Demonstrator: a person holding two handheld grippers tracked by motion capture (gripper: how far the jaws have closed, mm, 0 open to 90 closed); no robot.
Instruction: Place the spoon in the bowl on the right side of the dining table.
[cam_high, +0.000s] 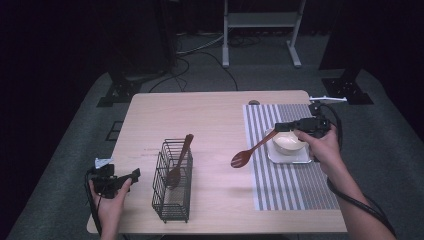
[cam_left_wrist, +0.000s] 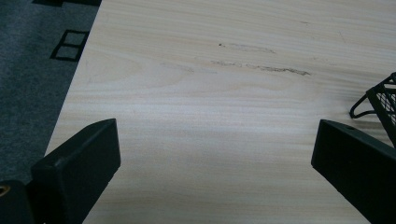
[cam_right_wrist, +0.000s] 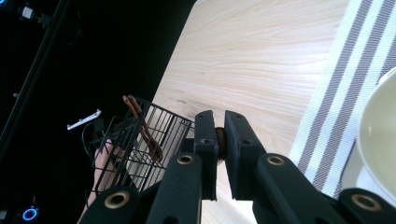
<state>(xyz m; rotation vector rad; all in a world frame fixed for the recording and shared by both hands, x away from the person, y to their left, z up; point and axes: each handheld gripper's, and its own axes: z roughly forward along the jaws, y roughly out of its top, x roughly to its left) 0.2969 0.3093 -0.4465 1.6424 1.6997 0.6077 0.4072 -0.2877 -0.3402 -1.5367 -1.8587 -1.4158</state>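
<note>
On the pale wooden table (cam_high: 210, 112), one spoon (cam_high: 178, 162) already stands in the wire caddy (cam_high: 172, 182), lower centre. The right gripper (cam_high: 286, 127) clenches a second spoon (cam_high: 248, 152) mid-frame, undelivered; the left gripper (cam_high: 131, 176) waits released, lower left.

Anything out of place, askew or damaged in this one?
Nothing spilled or broken. The right gripper holds a brown spoon by its handle end, bowl hanging low over the table. Another spoon leans in the wire basket. Faint scuff marks streak the tabletop.
</note>
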